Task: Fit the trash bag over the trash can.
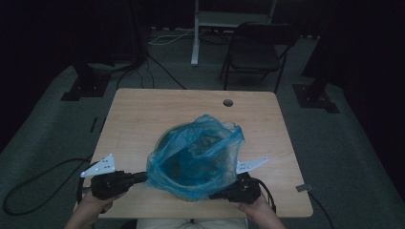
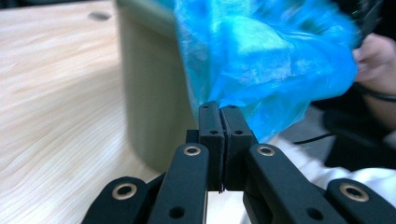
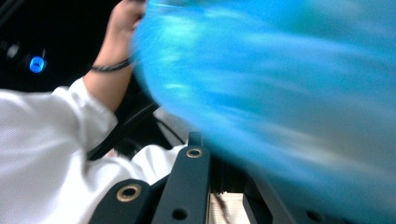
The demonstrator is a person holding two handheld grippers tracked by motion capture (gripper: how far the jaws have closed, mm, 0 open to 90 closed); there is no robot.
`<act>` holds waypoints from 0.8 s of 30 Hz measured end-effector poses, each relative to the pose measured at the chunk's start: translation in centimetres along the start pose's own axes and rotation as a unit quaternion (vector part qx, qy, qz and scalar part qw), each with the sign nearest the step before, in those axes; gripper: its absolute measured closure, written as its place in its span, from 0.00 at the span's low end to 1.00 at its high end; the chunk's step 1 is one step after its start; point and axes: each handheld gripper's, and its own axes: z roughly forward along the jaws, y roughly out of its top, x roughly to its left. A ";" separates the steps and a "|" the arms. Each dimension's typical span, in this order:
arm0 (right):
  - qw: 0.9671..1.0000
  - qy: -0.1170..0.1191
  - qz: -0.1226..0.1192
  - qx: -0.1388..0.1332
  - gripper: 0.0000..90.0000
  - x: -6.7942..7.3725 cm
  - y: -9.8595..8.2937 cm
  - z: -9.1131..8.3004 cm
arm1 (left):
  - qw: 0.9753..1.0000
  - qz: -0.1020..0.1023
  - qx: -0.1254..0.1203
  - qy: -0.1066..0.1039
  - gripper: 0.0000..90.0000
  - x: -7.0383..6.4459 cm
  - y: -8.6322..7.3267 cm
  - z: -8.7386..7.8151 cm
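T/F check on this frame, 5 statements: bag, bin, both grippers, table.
1. The left gripper has its jaws closed on the blue bag. True.
2. The bag is red. False: it is translucent blue plastic.
3. A pale bin stands on the wooden table, with the bag at its top. True.
4. The right gripper lies far from the bag, at the table's far edge. False: it is at the bag's lower right edge, near the person; the blurred bag hides its jaw tips.
5. The table has a round hole near its far edge. True.
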 end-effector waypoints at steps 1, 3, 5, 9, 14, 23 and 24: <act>1.000 -0.008 0.018 -0.006 1.00 -1.0 -0.5 0.0 | 1.000 0.000 0.000 0.000 0.99 0.0 0.0 0.0; 0.999 -0.019 0.045 -0.010 1.00 -2.3 -1.2 0.0 | 1.000 -0.002 0.018 0.024 0.99 0.2 -0.2 1.0; 0.998 -0.026 0.065 -0.007 1.00 -3.6 -1.7 0.3 | 0.999 0.001 0.026 0.034 0.99 0.3 -0.2 1.6; 0.996 -0.027 0.081 -0.008 0.88 -4.1 -2.0 0.4 | 0.999 0.003 0.022 0.033 0.99 0.2 -0.1 2.1; 0.994 -0.053 0.085 -0.043 0.73 -3.7 -2.8 -2.5 | 1.000 -0.018 -0.005 0.024 0.89 0.7 -0.5 1.0; 0.975 -0.131 0.107 -0.142 0.58 -4.1 -1.7 -9.3 | 0.998 -0.038 -0.033 0.026 0.43 0.7 -0.4 -2.4; 0.974 -0.135 0.105 -0.151 0.56 -4.1 -1.3 -9.7 | 0.998 -0.037 -0.042 0.034 0.43 0.6 0.1 -3.4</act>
